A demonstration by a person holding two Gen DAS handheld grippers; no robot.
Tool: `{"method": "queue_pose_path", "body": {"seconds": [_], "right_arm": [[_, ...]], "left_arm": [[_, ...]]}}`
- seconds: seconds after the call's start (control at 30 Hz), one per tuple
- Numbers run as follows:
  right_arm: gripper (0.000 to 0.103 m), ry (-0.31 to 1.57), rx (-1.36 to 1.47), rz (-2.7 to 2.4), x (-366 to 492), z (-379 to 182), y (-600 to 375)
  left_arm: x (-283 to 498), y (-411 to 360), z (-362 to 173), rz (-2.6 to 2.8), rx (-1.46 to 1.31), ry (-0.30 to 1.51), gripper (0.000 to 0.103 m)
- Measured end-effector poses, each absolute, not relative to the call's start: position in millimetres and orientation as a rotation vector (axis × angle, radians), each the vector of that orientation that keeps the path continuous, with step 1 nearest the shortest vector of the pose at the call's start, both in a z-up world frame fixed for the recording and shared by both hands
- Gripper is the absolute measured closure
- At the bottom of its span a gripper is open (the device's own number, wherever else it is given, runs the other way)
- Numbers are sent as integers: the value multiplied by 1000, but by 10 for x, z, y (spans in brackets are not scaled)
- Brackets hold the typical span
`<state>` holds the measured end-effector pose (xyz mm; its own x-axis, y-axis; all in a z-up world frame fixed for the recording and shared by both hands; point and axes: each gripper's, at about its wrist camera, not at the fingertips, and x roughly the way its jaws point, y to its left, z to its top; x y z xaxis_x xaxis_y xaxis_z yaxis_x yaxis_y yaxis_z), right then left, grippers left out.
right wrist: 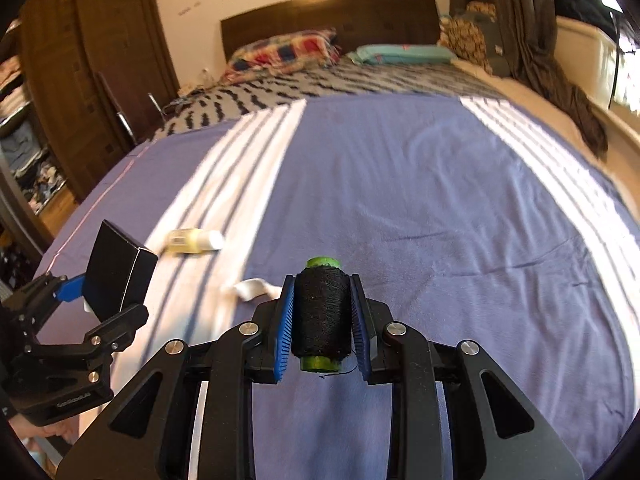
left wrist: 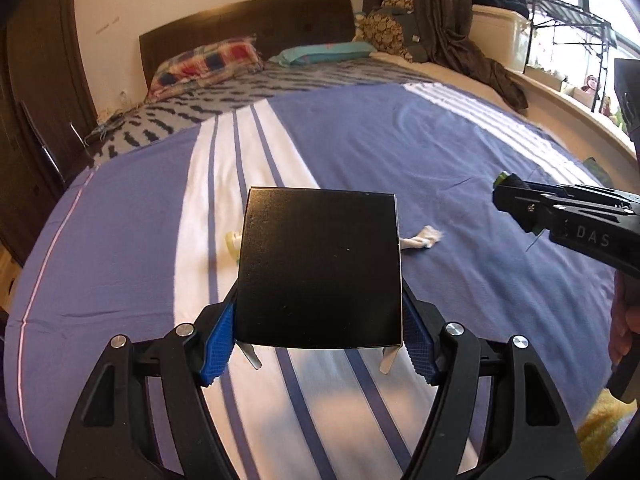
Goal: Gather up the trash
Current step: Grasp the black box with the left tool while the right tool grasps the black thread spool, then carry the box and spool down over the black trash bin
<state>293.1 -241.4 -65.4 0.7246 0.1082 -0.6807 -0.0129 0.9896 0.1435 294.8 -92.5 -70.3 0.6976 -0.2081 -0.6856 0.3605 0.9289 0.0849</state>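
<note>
My left gripper [left wrist: 318, 336] is shut on a black cardboard box [left wrist: 320, 268], held above the bed with its blue pads pressing both sides; it also shows in the right wrist view as the black box [right wrist: 116, 272] at the left. My right gripper [right wrist: 322, 320] is shut on a spool of black thread [right wrist: 321, 312] with a green core. On the bedspread lie a small pale yellow bottle [right wrist: 194, 241] and a crumpled white paper scrap [right wrist: 252, 290]. In the left wrist view the bottle [left wrist: 233, 242] peeks out left of the box, the paper scrap [left wrist: 424, 238] to its right.
A blue bedspread with white stripes [right wrist: 440, 208] covers the bed. Pillows [right wrist: 288, 54] and a dark headboard [right wrist: 332, 12] lie at the far end. A brown wardrobe [right wrist: 96, 64] stands left, a curtain [right wrist: 536, 32] and window ledge right. A hand [left wrist: 622, 328] holds the right gripper.
</note>
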Motion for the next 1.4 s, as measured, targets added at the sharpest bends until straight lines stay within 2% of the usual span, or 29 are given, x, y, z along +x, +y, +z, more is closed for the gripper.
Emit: {"method": "queue_pose_path", "body": {"seconds": [0.27, 0.53, 1.13, 1.4], "right_arm": [[76, 643, 83, 137, 2210, -131, -2213], [76, 577, 36, 200, 1488, 132, -2038], [76, 565, 24, 274, 225, -328, -1866], [76, 638, 64, 279, -38, -723, -1843]], "left_arm": [[2247, -831, -186, -353, 195, 644, 35], [1602, -763, -37, -365, 196, 601, 35], [326, -535, -510, -414, 131, 605, 35], [69, -457, -925, -450, 88, 696, 35]]}}
